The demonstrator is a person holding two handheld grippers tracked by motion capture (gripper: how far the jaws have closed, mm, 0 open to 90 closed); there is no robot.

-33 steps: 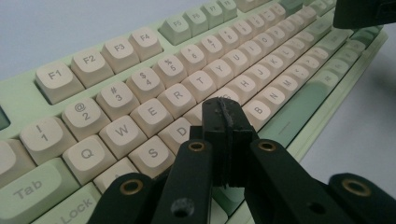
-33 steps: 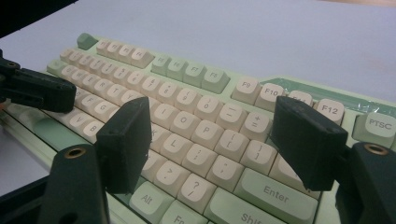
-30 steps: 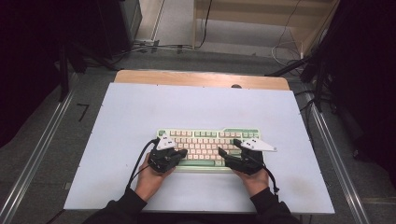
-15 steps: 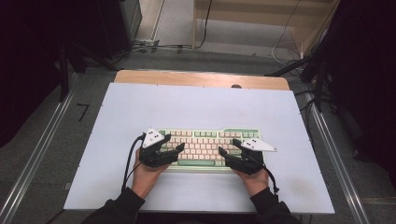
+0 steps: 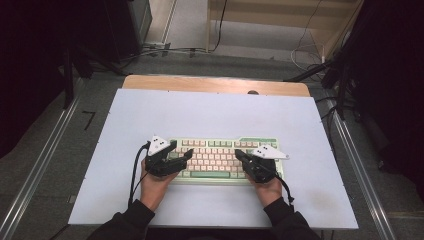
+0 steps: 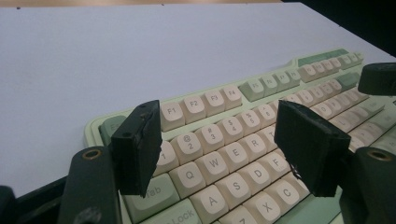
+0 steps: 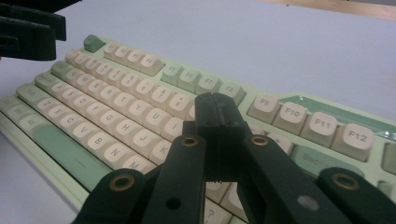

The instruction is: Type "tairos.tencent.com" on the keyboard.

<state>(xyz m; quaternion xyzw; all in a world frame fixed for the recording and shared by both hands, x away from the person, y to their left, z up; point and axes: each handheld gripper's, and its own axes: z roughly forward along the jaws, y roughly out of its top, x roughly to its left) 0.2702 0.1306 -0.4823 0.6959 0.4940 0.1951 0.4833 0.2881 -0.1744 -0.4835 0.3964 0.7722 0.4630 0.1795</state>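
The keyboard (image 5: 222, 159) lies flat near the counter's (image 5: 210, 112) near edge, stiff, fairly light, its keycaps loose enough to wobble. The left gripper (image 5: 186, 156) hovers with fingers apart over its left end. The right gripper (image 5: 240, 156) has just closed its fingers on nothing above the right keys; lifting would probably best be done by the frame's short ends.

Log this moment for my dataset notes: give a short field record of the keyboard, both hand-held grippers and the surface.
object: pale green mechanical keyboard with cream keycaps, lying flat
surface: white table top
left hand-held gripper: jaws apart, nothing between them, poised over the keyboard's left end, above the number and Q-W-E keys
right hand-held gripper: jaws have just been closing, now pressed together with nothing between them, tips over the keys at the right part
contact with keys: cannot tell
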